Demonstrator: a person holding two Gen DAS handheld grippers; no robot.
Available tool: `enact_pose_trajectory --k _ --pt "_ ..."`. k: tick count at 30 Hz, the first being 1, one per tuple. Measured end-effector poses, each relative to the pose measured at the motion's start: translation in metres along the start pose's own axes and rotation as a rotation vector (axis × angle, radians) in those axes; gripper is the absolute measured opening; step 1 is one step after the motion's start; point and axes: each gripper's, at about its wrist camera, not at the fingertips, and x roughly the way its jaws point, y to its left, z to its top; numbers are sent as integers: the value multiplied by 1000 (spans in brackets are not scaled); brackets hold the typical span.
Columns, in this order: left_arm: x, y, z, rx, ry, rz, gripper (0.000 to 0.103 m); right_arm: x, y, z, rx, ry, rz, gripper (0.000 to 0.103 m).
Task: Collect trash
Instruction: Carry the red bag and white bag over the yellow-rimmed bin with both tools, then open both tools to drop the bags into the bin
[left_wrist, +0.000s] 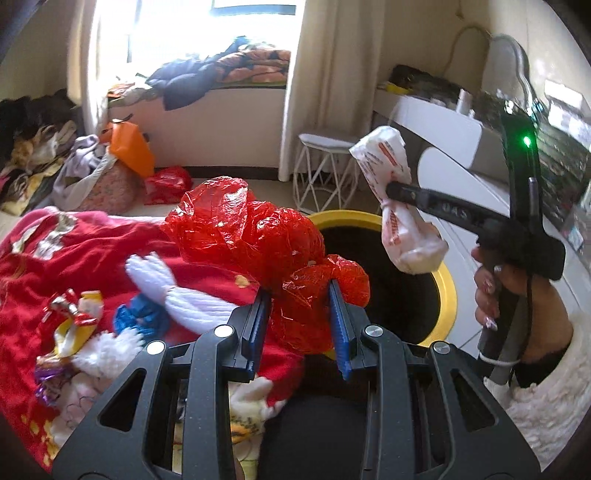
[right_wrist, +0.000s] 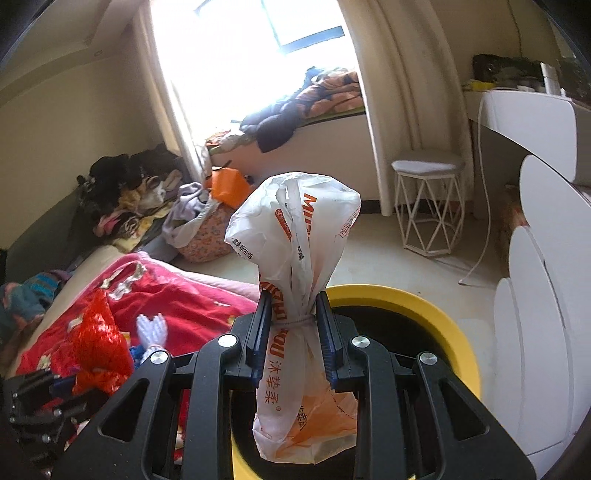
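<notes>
Left tool (left_wrist: 301, 286) clamped on crumpled red plastic bag (left_wrist: 255, 229), glossy, bunched, held just over bed edge beside bin. Right tool (right_wrist: 292, 301) clamped on knotted neck of white bag (right_wrist: 295, 236) with orange print, twisted, puffed above pinch, tail hanging below over bin mouth. Yellow-rimmed bin (right_wrist: 413, 302) right below both, dark inside, bottom not readable. Red blanket (left_wrist: 55, 266) on bed to left, strewn with foil wrappers (left_wrist: 70, 317), blue scrap (left_wrist: 136, 317) and white fringe. Farther: orange bag (left_wrist: 129, 147), clothes pile (right_wrist: 122, 195), white wire stool (right_wrist: 428, 206), white surface (right_wrist: 524, 114), window seat bedding. Window blown out, nothing legible there.
</notes>
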Motion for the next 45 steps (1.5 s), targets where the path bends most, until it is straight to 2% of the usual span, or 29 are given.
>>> enact_pose_trajectory --k 13,25,26,27,28,30,31,34,39,45 --pt "44 -42 -5 96 73 -72 25 8 -30 -4 49 50 -35 24" --pt "73 -56 -8 109 120 -132 27 22 -44 -11 67 127 -40 26" --pt "75 -55 -8 103 123 -139 33 24 -45 -12 76 138 -41 28" --pt "75 -54 -8 98 124 -144 46 25 -47 -14 87 143 -51 35" --pt "77 -52 -9 89 124 -143 54 25 -48 -14 89 144 -58 38" --pt "75 -49 -9 77 120 -129 85 25 -50 -15 88 144 -69 49" --pt "73 -47 -10 66 115 -122 89 25 -49 -15 87 141 -72 51" --pt "61 -39 -9 29 86 -100 92 23 -47 -14 74 131 -90 56" --pt "38 -27 -9 -12 26 -45 92 15 -32 -12 18 100 -104 60" --pt "13 -13 -7 -47 -33 17 92 2 -5 -7 -57 60 -70 66"
